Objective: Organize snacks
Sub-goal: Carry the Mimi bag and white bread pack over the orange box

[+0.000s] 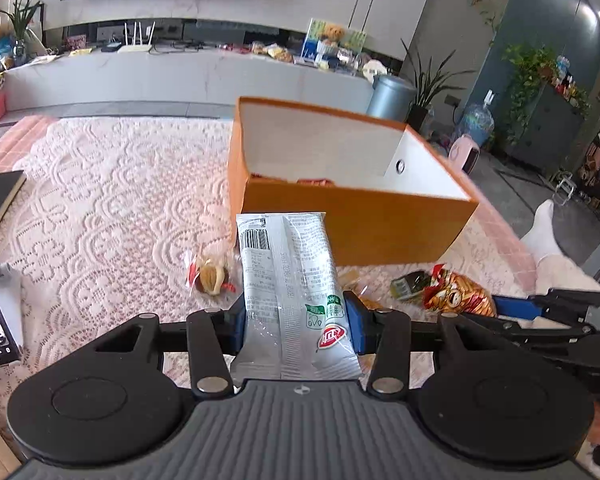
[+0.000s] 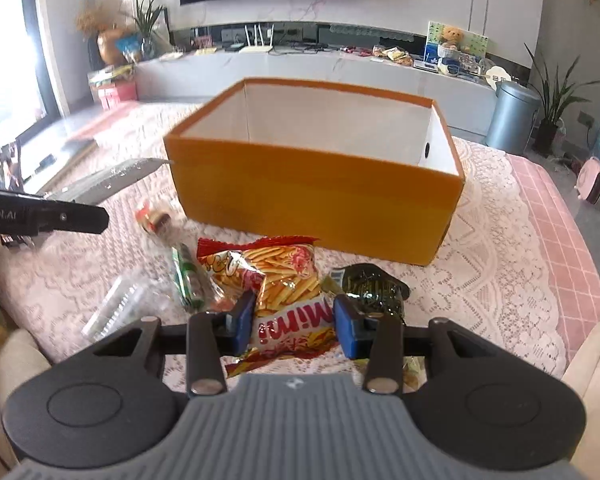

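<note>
Orange box (image 2: 316, 196) standing open on the lace cloth (image 1: 112, 184), silver packet (image 1: 292, 292) being pinched upright by the left gripper (image 1: 295, 322) just before the box, chips bag (image 2: 284, 300) being clamped by the right gripper (image 2: 290, 326), green packet (image 2: 370, 284) lying beside it

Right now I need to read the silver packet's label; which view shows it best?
The left wrist view: the silver packet faces the camera, barcode and print visible. The right wrist view catches it only edge-on and blurred at far left.
</note>
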Demonstrator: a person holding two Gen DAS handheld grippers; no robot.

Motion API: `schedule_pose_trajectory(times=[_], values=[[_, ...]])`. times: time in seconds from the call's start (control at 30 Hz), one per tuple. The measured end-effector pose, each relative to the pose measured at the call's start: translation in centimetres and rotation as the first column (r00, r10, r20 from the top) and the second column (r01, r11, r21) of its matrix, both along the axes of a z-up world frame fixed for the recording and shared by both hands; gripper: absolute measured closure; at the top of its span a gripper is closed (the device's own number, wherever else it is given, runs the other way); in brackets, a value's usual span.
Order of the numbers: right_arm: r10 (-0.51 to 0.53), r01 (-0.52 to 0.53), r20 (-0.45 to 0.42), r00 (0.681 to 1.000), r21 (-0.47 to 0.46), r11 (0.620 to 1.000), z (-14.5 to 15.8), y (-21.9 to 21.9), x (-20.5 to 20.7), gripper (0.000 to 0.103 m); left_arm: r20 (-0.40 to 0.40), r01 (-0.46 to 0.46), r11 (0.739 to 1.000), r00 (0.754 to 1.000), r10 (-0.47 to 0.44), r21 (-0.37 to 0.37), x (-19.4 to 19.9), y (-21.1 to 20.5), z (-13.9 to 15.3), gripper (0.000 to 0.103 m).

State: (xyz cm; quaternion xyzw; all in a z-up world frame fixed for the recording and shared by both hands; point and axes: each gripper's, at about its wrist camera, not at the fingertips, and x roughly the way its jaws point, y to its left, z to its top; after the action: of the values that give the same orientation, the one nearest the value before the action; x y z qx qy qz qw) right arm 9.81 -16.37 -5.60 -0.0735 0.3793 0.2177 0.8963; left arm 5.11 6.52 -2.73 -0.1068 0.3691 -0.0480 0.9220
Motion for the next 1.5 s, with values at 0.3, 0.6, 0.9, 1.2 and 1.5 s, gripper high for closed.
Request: schedule_pose_trajectory(times=[0.3, 0.6, 0.9, 1.2, 1.5], values=[[-0.026, 0.024, 0.036, 0.999, 0.049, 0.999, 2.9, -0.4, 0.0, 0.063, 0.057, 0.023, 1.0, 0.998, -0.022, -0.009, 0.9, -1.6, 2.8, 0.051], [-0.036, 0.033, 0.089, 0.995, 0.031, 0.999, 5.9, -0.4, 2.0, 0.063, 0.086, 0.051, 0.999, 0.995, -0.05, -0.008, 4.3, -3.1, 5.0, 0.051], [-0.06, 0.057, 0.155, 0.986, 0.022, 0.998, 8.8, -0.6, 6.9, 0.063, 0.125, 0.041, 0.999, 0.991, -0.038, -0.024, 8.3, -3.7, 6.7, 0.051], [-0.12, 0.12, 0.099, 0.988, 0.006, 0.993, 7.9, 0.2, 13.8, 0.063, 0.098, 0.024, 0.999, 0.995, -0.029, 0.046, 12.9, -5.3, 5.2, 0.051], [-0.111, 0.117, 0.051, 0.993, -0.135, 0.984, 4.2, 2.5, 20.3, 0.063, -0.068, 0.06, 0.995, 0.996, -0.054, 0.082, 18.4, -6.3, 1.1, 0.051]])
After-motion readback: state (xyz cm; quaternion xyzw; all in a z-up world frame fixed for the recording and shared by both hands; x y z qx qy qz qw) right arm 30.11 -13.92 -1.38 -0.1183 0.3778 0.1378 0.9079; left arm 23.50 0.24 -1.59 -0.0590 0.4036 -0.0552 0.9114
